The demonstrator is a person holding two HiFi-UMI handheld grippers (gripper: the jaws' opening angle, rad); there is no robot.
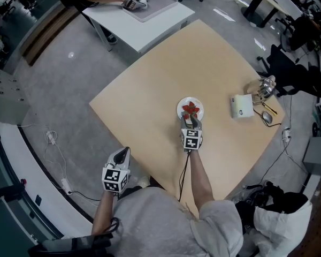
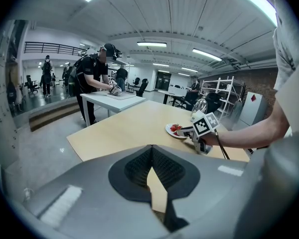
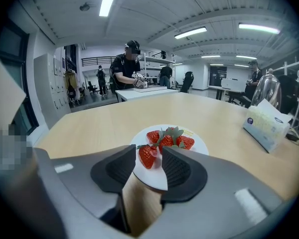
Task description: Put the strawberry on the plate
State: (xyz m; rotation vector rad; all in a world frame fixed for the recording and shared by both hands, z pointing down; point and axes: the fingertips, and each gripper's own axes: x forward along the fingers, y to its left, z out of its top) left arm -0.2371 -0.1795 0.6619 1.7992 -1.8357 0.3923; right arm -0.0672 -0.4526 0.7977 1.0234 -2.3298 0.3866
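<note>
My right gripper (image 3: 148,153) is hanging over the near rim of the plate (image 3: 202,144), which sits about mid-table (image 1: 150,90), a bit toward my edge. The jaws are spread wide and not pinching anything. The strawberry (image 3: 146,157) lies on the plate right between them, tip toward me, roughly in line with the jaws and closer to the right one. I reckon backing straight out is the move, no sideways drift. My left gripper (image 1: 121,155) is closed and empty, off the table's near-left edge.

Grey T-shirt (image 1: 166,221); left gripper (image 1: 125,150) and right gripper (image 1: 191,120) grey, black-and-white marker cubes (image 1: 115,179)
</note>
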